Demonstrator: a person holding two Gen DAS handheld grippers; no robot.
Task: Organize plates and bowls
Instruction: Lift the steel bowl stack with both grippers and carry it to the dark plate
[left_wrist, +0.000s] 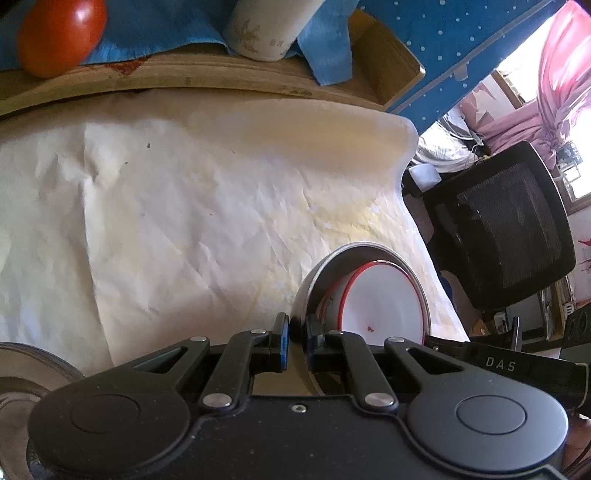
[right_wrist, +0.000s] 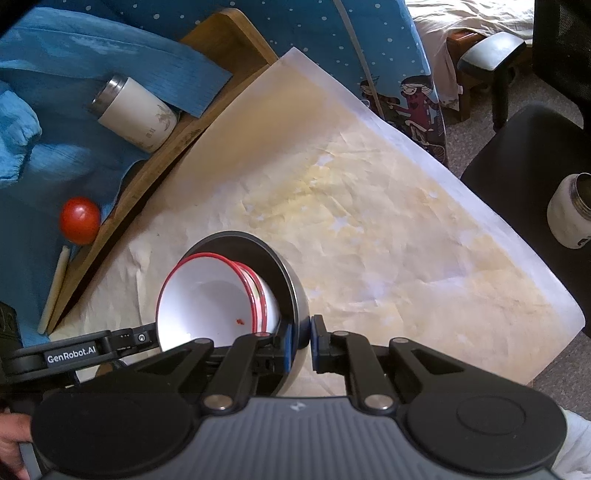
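Though nested: 1 steel bowl (right_wrist: 291, 295), 2 red-rimmed bowls (right_wrist: 207, 299).

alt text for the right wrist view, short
The right gripper is clamped on the rim of a tilted metal bowl with red-rimmed white bowls nested inside, above a crumpled white paper sheet. The left gripper reaches in from the left; a tomato and white tumbler lie on blue cloth.

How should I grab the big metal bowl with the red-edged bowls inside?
By its thin rim. The metal bowl is tilted with the white bowls filling its middle, so only the edge is free. Come from the near side, as the right tongs do: one finger inside the wall, one outside.
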